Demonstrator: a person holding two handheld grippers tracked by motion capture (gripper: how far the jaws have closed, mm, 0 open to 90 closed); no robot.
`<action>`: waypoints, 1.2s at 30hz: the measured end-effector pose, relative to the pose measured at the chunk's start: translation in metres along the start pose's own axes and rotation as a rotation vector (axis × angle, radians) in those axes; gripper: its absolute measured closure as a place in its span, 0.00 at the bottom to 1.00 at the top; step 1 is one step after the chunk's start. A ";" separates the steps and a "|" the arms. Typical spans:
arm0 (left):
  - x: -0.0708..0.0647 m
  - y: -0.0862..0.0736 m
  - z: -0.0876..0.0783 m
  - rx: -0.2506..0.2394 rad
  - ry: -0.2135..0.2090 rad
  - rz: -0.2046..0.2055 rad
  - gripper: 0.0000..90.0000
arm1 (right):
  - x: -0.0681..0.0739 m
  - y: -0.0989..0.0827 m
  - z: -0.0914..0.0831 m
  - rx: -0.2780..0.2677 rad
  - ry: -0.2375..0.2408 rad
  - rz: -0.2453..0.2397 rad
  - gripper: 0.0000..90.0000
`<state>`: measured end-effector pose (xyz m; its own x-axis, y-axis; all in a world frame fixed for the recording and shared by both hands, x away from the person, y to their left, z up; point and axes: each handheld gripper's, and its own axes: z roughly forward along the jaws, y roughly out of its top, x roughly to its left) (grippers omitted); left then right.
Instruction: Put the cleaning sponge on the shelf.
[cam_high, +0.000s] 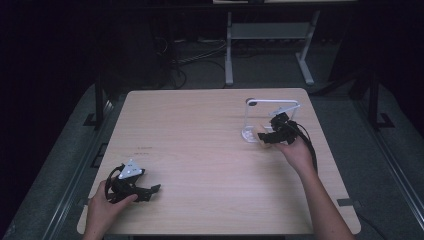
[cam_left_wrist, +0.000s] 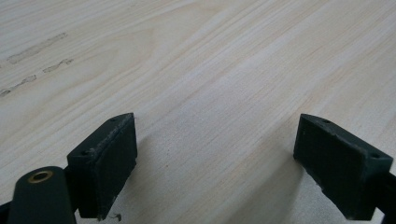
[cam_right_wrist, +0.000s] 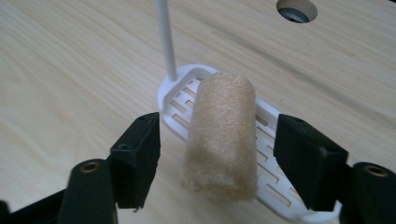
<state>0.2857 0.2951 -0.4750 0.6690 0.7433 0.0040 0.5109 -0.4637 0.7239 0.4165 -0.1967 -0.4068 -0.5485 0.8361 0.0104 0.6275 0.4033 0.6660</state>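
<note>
Upright sponge roll (cam_right_wrist: 222, 135) between tongs (cam_right_wrist: 217, 161)

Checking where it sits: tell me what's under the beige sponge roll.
The sponge roll stands on the slotted white rack base, between the right gripper's open jaws. The slots directly beneath it are covered.
</note>
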 end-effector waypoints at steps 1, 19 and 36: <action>0.000 0.000 0.000 0.000 0.000 0.000 0.14 | 0.001 -0.001 -0.003 -0.005 0.006 0.001 0.40; 0.000 0.000 0.000 0.000 0.000 0.000 0.14 | 0.030 -0.025 -0.002 0.028 0.101 -0.038 1.00; 0.000 0.000 0.000 0.000 0.000 0.000 0.14 | 0.011 -0.040 0.019 0.079 0.058 0.001 1.00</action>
<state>0.2857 0.2951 -0.4750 0.6689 0.7434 0.0036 0.5110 -0.4633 0.7241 0.3960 -0.1965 -0.4475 -0.5777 0.8144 0.0555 0.6684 0.4329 0.6048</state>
